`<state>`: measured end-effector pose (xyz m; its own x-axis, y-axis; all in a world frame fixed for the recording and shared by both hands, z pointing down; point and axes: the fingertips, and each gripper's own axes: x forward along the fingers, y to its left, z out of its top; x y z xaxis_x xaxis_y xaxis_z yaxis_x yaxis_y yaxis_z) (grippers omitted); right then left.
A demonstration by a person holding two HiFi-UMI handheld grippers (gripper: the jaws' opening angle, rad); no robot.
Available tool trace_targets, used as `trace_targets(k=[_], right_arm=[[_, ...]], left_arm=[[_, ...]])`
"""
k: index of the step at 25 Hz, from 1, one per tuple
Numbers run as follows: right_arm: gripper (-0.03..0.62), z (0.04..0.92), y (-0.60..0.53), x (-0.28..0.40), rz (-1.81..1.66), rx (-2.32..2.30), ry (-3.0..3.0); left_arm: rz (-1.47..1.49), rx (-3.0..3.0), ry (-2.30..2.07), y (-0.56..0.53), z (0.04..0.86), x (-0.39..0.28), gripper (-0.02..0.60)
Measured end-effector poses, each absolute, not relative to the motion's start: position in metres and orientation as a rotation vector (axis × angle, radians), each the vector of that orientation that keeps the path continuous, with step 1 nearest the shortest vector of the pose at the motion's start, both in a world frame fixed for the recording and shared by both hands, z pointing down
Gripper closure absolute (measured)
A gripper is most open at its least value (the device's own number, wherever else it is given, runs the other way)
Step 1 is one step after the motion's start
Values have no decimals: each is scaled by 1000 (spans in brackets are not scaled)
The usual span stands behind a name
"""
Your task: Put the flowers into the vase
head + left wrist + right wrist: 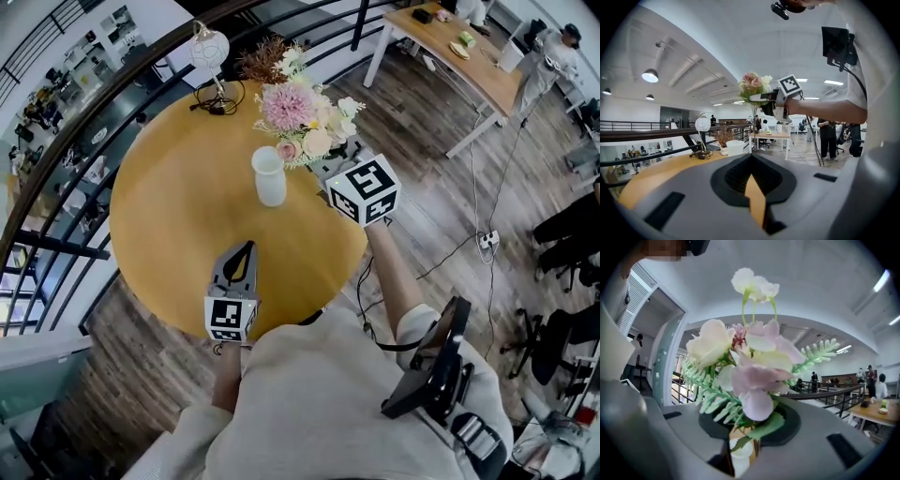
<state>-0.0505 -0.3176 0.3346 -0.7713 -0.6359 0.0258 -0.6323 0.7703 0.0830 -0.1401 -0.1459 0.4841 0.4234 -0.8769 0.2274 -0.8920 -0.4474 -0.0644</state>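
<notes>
A white vase (269, 175) stands upright near the middle of the round wooden table (169, 225). It also shows far ahead in the left gripper view, vase (735, 147). My right gripper (323, 161) is shut on the stems of a pink, cream and white bouquet (300, 108) and holds it in the air just right of and above the vase. In the right gripper view the bouquet (745, 366) fills the picture and its stems sit between the jaws of the right gripper (740, 451). My left gripper (247, 248) rests shut and empty over the table's near side, pointing at the vase.
A globe lamp (210, 47) with its cable and a pot of dried brown flowers (265, 58) stand at the table's far edge. A dark railing (56, 141) curves behind the table. A desk (459, 47), seated people and a floor power strip (487, 240) lie to the right.
</notes>
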Motion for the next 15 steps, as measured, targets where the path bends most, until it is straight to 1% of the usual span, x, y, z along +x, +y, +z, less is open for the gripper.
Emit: trace_targets(k=[7, 10, 15], right_arm=[[471, 288, -326, -100, -173, 910, -3055], [471, 294, -332, -111, -130, 876, -3059], [471, 333, -335, -116, -10, 838, -3066]], left_arm=[[345, 2526, -1710, -149, 482, -161, 575], [342, 2507, -1732, -150, 481, -166, 575], [355, 2482, -1735, -149, 487, -172, 575]])
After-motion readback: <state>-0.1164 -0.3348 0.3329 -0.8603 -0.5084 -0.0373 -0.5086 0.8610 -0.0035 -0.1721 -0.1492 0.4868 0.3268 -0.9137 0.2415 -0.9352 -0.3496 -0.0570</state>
